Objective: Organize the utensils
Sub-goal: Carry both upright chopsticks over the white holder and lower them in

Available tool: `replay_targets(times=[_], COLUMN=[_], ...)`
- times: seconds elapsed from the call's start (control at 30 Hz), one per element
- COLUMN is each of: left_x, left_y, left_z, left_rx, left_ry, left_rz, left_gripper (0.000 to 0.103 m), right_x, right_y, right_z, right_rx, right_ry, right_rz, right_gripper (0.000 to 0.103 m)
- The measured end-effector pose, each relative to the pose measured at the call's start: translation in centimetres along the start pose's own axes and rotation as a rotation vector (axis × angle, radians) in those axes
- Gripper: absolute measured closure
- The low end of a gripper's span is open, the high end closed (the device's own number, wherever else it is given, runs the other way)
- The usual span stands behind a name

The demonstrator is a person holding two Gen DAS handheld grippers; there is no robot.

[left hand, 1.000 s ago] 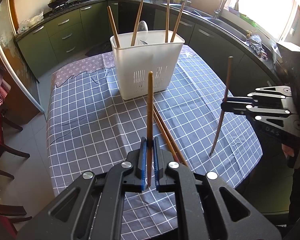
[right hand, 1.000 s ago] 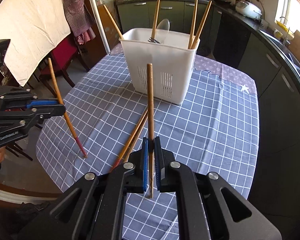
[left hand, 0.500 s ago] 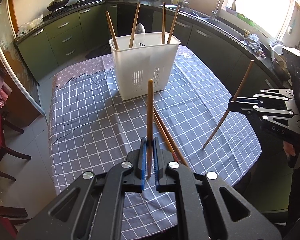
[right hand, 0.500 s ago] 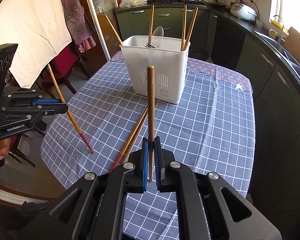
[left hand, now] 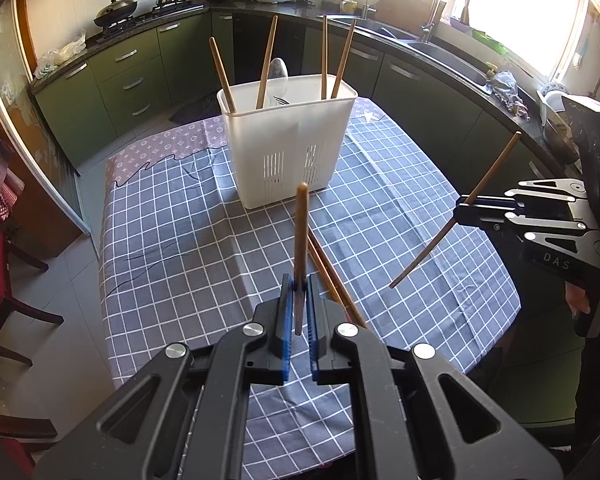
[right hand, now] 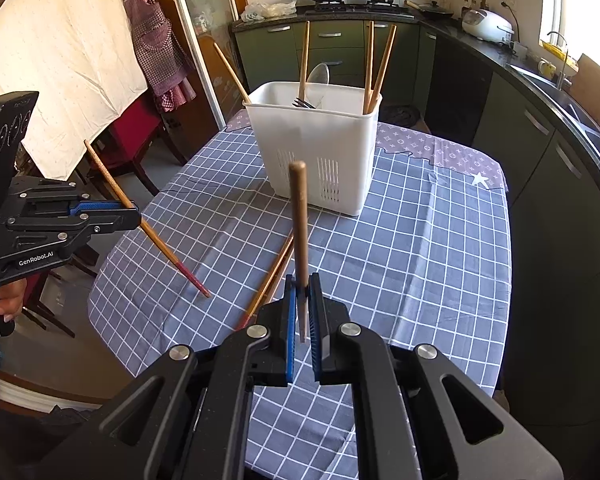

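Over the checked tablecloth (left hand: 172, 240), both tongs clamp slim brown chopsticks (left hand: 300, 236).

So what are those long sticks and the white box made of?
The chopstick in the left gripper looks like wood or bamboo: matte brown, with a red-tipped end in the other view. The white holder looks like plastic: smooth, slightly glossy, moulded slots.

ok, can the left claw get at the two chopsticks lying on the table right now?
Probably not yet. The left claw is already shut on a chopstick, so it would have to drop that into the white caddy first. The pair on the table lies unobstructed on the cloth.
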State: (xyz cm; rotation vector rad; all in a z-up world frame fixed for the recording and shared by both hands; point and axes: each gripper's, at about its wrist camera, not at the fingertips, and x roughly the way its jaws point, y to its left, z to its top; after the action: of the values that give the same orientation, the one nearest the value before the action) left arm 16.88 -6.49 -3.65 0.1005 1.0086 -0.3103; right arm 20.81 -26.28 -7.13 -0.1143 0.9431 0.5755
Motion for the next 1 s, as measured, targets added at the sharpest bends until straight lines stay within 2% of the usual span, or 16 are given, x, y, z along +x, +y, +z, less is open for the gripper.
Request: replay_targets(times=[0.3,0.67,0.83,1.0], left_x=[-3.0,-8.5,-10.1,-9.2], left_y=[-0.3,-0.1,0.3,0.8], left_z=[2.2,9.7,13.8,17.1], left_rx=[0.017,0.012,0.000,-0.007], left_ry=[-0.062,-0.197,-0.288,-0.331], left_rz=[0.002,0.003,0.019,0.060], left_gripper=[0.096,0.096,0.096,0.096], right_x=[-3.4,-9.8,-9.9,-8.2], right_y=[0.4,0.3,-1.0,-2.5], right_z=[2.3,10.2,14.5,18.2], right_rx=[-0.021,-0.051,-0.026,-0.001], right_ry=[-0.069,-0.233,-0.292,-0.320], right_rz=[0.014,-0.024,-0.014,-0.002], right_gripper=[0.096,0.096,0.096,0.096])
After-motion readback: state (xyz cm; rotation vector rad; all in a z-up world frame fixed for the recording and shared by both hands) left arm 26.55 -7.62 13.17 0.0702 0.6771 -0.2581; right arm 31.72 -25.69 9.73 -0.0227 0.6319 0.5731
